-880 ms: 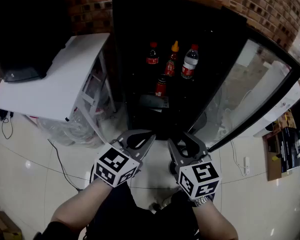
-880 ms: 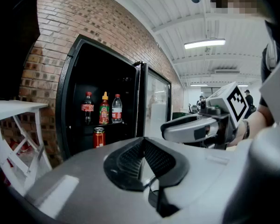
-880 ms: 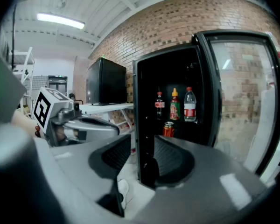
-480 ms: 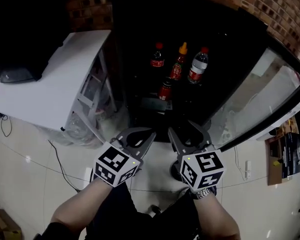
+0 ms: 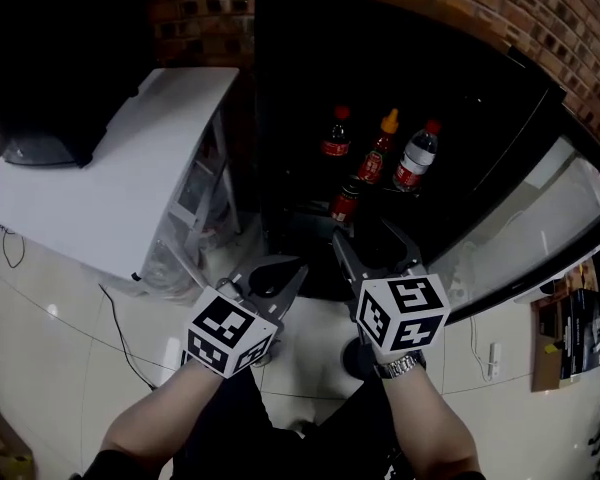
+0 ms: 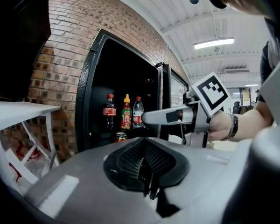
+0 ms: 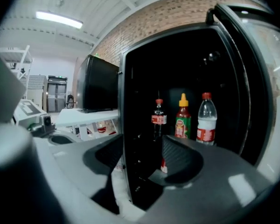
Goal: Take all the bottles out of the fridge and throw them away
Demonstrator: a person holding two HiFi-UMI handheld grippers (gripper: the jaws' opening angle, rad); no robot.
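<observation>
With left tool [image 6: 147, 174] closed on nothing and right tool [image 7: 140, 160] spread and empty, ahead of both inside open black fridge [image 5: 300, 88]: dark red-capped cola bottle [image 7: 159, 118], yellow-capped red sauce bottle [image 7: 182, 120], clear red-labelled plastic bottle [image 7: 206, 120] in a row, small red can [image 6: 121, 136] below, half hidden behind right tool's jaw.

- My left tool [image 6: 145, 167] is showing a matt grey plastic shell, with dark ribbed pads [image 6: 130, 160] looking rubbery.
- My right tool [image 7: 144, 160] is wearing the same matt grey plastic and ribbed pads.
- The fridge [image 5: 460, 78] is looking smooth and black, and its door [image 5: 540, 218] is carrying glossy glass.
- The wall [image 5: 540, 8] is showing rough brick.
- The floor [image 5: 60, 328] is shining with glossy pale tiles.
- The bench [image 5: 110, 178] is looking smooth, white and matt.
- The water bottle [image 5: 417, 158] is showing clear plastic.
- My watch strap [image 5: 400, 366] is glinting like metal.
</observation>
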